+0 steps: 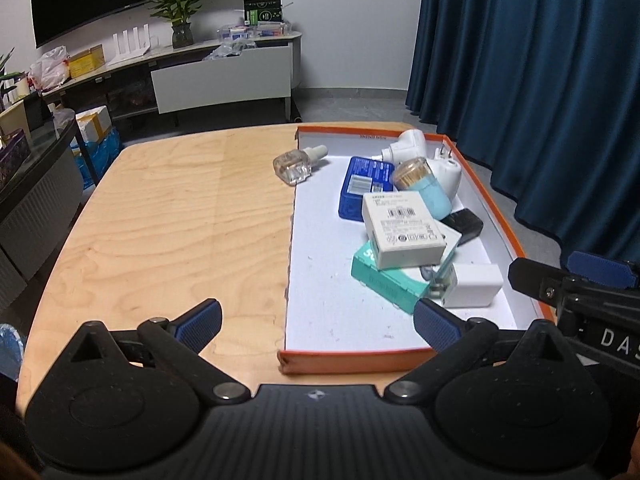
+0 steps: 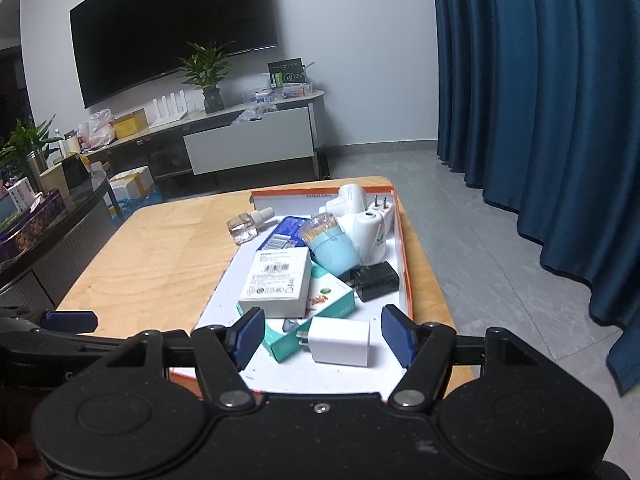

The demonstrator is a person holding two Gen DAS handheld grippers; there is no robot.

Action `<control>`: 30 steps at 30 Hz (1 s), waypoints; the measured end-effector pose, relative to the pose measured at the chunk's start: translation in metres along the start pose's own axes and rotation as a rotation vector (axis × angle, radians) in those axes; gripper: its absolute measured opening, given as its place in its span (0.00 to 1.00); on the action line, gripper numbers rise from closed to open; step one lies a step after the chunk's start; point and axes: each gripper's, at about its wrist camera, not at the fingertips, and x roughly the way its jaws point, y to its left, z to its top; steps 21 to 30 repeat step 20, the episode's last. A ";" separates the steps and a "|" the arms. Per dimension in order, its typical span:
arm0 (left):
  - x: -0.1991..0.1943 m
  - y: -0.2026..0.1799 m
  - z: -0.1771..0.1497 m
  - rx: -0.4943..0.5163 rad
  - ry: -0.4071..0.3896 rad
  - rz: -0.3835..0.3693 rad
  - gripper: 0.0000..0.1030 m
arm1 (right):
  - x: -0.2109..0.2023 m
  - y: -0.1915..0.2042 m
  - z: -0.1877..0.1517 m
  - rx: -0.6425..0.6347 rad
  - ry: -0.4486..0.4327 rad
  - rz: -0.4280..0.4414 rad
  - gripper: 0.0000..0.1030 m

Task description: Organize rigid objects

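An orange-rimmed white box lid (image 1: 344, 360) (image 2: 408, 280) on the wooden table (image 1: 160, 220) holds a white carton (image 1: 402, 228) (image 2: 278, 280) on a teal box (image 1: 384, 280) (image 2: 332, 300), a blue box (image 1: 362, 184), a white charger (image 1: 474, 286) (image 2: 340, 340), a black adapter (image 2: 376, 280), a toothpick jar (image 1: 420, 184) (image 2: 330, 246) and white plug-in devices (image 1: 408, 144) (image 2: 360, 224). A clear bottle (image 1: 296, 164) (image 2: 246, 226) lies at the lid's far left edge. My left gripper (image 1: 316, 320) is open over the lid's near left corner. My right gripper (image 2: 322, 338) is open around the charger.
A TV stand (image 1: 224, 76) with a plant and boxes lines the far wall. A dark side table (image 2: 48, 232) with clutter stands at the left. Blue curtains (image 2: 540, 100) hang at the right over grey floor.
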 end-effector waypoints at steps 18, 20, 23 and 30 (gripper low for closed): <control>-0.004 0.005 -0.005 -0.024 -0.009 0.033 1.00 | -0.007 0.004 -0.003 -0.016 -0.009 -0.013 0.76; -0.003 0.005 -0.005 -0.011 0.000 -0.012 1.00 | -0.006 0.004 -0.003 -0.016 -0.008 -0.014 0.76; -0.003 0.005 -0.005 -0.011 0.000 -0.012 1.00 | -0.006 0.004 -0.003 -0.016 -0.008 -0.014 0.76; -0.003 0.005 -0.005 -0.011 0.000 -0.012 1.00 | -0.006 0.004 -0.003 -0.016 -0.008 -0.014 0.76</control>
